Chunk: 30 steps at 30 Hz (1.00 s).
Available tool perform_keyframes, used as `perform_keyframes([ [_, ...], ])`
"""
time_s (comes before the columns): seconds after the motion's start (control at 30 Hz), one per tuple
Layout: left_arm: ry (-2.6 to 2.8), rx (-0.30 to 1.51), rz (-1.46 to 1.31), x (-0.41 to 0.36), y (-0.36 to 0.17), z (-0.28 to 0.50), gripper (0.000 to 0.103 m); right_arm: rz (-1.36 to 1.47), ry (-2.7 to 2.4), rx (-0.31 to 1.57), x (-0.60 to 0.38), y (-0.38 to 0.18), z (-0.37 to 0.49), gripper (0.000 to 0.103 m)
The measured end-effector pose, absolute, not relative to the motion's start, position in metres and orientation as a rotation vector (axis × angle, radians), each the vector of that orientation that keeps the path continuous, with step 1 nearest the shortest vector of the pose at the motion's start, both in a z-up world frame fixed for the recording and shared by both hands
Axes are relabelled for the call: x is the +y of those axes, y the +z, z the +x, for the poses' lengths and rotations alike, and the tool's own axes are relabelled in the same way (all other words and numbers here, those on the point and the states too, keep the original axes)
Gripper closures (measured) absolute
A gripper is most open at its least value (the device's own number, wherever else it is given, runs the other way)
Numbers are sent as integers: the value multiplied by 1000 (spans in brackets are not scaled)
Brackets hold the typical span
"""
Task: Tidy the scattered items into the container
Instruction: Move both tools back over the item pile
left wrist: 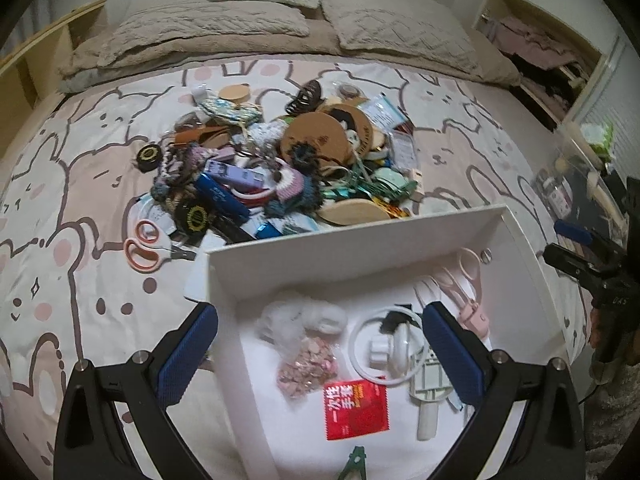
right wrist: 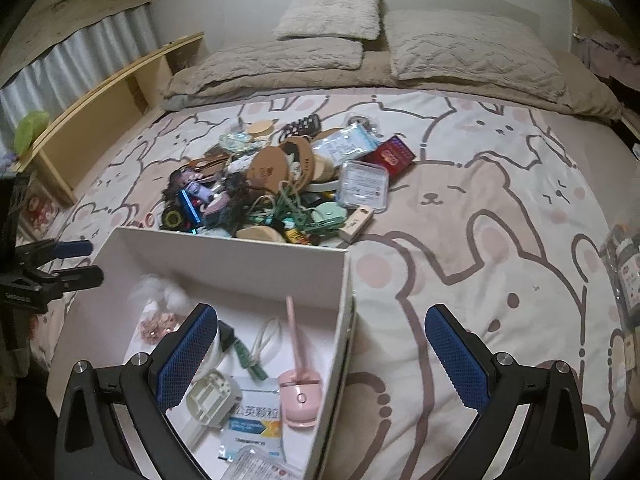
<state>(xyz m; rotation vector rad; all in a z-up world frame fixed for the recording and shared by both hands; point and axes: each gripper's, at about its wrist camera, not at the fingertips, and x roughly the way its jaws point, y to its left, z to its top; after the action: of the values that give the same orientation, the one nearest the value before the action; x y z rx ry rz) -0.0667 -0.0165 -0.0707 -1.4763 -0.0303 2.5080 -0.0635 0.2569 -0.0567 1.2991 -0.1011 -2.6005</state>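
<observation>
A white box [left wrist: 352, 240] lies on the bed and holds a red packet [left wrist: 356, 410], a white ring [left wrist: 386, 344], a bag of pink bits [left wrist: 308, 364] and a pink fan [right wrist: 300, 394]. Behind it a pile of small items [left wrist: 280, 160] lies on the bunny-print sheet, with orange-handled scissors [left wrist: 146, 248] at its left. My left gripper [left wrist: 320, 354] is open and empty, over the box's left wall. My right gripper [right wrist: 322, 354] is open and empty, over the box's right wall [right wrist: 340, 320]. Each gripper also shows in the other's view, the right [left wrist: 576, 248] and the left [right wrist: 68, 260].
Beige pillows and a folded duvet [right wrist: 360, 60] lie at the head of the bed. A wooden shelf [right wrist: 100, 112] runs along the left side. An open cabinet with clothes [left wrist: 536, 52] and a cluttered clear case [left wrist: 572, 184] stand on the right.
</observation>
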Motion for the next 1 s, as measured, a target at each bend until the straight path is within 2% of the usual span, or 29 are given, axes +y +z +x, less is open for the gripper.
perform_keyframes([
  [0.3, 2661, -104, -1430, -60, -56, -87, 0, 1309, -2607, -71, 269, -55, -82, 0],
  [0.67, 2783, -104, -1437, -107, -55, -120, 0, 1258, -2586, -58, 280, -36, -116, 0],
  [0.8, 2807, -61, -1416, -113, -54, -133, 0, 1193, -2594, -61, 280, -26, -128, 0],
  [0.93, 2788, -138, -1364, -117, -51, -150, 0, 1148, -2595, -95, 278, -22, -145, 0],
  [1.0, 2794, -80, -1354, -111, -51, -158, 0, 1158, -2573, -77, 273, -25, -156, 0],
])
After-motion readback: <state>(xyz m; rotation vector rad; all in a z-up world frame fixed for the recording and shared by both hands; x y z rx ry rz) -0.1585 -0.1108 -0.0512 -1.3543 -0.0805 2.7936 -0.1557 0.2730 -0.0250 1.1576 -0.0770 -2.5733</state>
